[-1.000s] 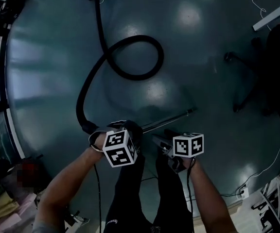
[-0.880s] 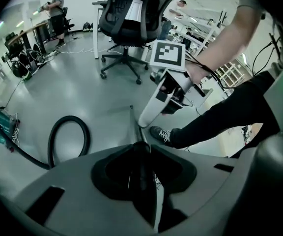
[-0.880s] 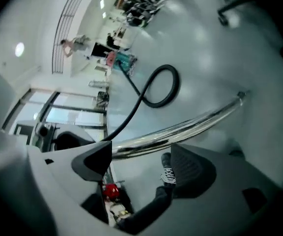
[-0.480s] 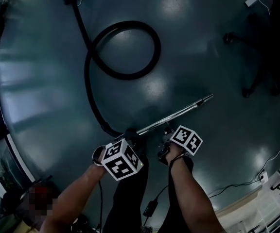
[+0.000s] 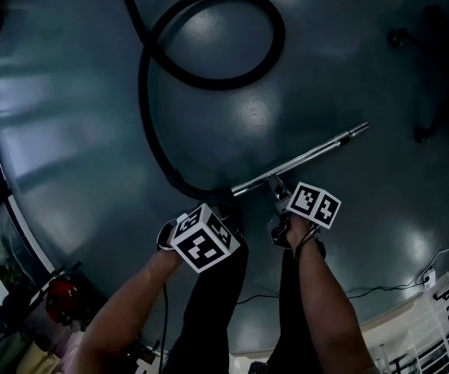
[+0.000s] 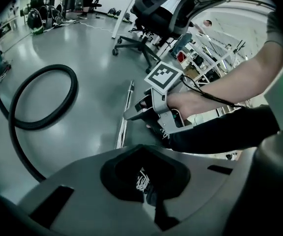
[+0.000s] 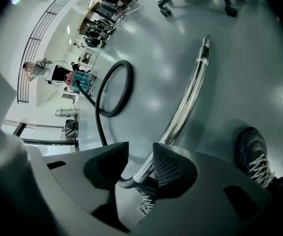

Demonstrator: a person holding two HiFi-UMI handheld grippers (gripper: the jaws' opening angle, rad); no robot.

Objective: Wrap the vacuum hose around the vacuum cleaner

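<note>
The left tool is sitting clenched, its jaws pressed together with nothing showing between them. It is pointing down at the spot where the hose joins the metal tube; whether it is touching that joint cannot be told. The right tool is standing released. Its jaws have just been opening, and the lower end of the metal tube is passing between them, lying close against one pad with a gap to the other. The tube is slanting away across the floor. A shoe is resting just beside it. The hose is lying on the floor in one wide loop, well apart from both tools, and is running on to a teal machine. An office chair is standing farther off.
</note>
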